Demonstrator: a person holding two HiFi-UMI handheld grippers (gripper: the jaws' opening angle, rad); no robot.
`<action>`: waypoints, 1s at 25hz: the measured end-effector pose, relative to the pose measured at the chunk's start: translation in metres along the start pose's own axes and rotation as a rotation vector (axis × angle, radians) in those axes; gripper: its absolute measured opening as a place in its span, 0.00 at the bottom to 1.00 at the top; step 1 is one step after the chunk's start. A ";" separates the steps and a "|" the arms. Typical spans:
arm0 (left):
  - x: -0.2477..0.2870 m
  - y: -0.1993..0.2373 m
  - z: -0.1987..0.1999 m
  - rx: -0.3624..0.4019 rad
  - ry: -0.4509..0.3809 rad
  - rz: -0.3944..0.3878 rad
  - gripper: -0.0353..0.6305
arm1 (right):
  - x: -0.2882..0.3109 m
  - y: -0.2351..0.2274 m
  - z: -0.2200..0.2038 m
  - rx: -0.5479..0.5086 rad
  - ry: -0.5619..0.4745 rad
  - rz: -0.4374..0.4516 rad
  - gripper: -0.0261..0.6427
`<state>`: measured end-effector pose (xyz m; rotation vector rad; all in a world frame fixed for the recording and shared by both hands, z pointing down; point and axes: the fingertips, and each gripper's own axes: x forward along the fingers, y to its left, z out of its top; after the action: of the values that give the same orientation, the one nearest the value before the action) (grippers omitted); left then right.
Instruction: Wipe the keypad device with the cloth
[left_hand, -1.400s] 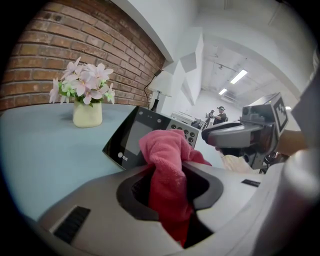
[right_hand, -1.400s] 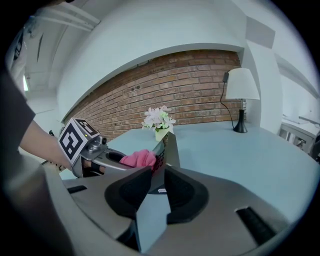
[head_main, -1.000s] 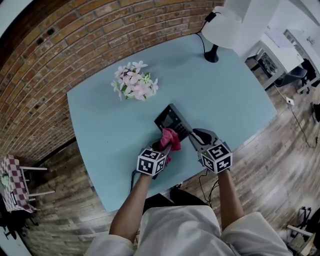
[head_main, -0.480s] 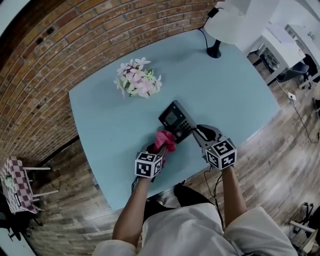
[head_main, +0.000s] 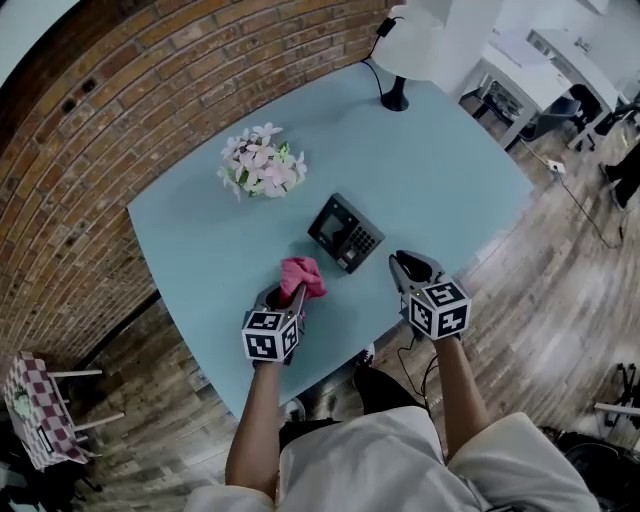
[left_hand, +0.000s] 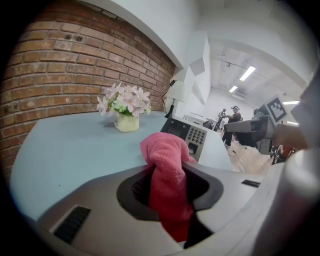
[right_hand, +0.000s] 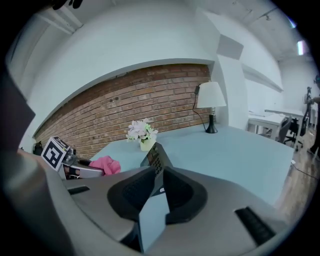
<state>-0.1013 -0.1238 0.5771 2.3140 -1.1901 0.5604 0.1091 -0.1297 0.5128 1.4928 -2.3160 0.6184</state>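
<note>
The dark keypad device (head_main: 345, 232) lies tilted in the middle of the light blue table (head_main: 450, 170). My left gripper (head_main: 293, 292) is shut on a bunched pink cloth (head_main: 300, 274), held just off the device's near left corner and not touching it. In the left gripper view the cloth (left_hand: 167, 165) fills the jaws, with the keypad (left_hand: 187, 135) beyond. My right gripper (head_main: 408, 265) hovers to the right of the device, clear of it. Its jaws are closing, and only bare table shows in the narrow gap (right_hand: 155, 190). The keypad (right_hand: 156, 155) lies past them.
A small pot of pink flowers (head_main: 260, 160) stands at the back left of the table. A white lamp (head_main: 410, 50) stands at the far corner. The table's front edge runs just under both grippers. A checkered stool (head_main: 30, 400) sits on the wooden floor at left.
The cloth has come off the device, drawn back toward me with the left gripper. The right gripper has pulled away from the device's right edge, and its jaws look narrower.
</note>
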 end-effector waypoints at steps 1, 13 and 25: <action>-0.007 -0.001 0.005 0.018 -0.013 -0.007 0.28 | -0.009 0.004 0.001 0.009 -0.004 -0.021 0.13; -0.127 -0.024 0.048 0.194 -0.191 -0.103 0.28 | -0.109 0.112 0.023 -0.009 -0.146 -0.123 0.07; -0.251 -0.038 0.050 0.325 -0.313 -0.179 0.28 | -0.202 0.221 0.037 -0.091 -0.263 -0.233 0.06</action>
<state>-0.1983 0.0261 0.3905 2.8343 -1.0709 0.3550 -0.0122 0.0879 0.3436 1.8597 -2.2677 0.2651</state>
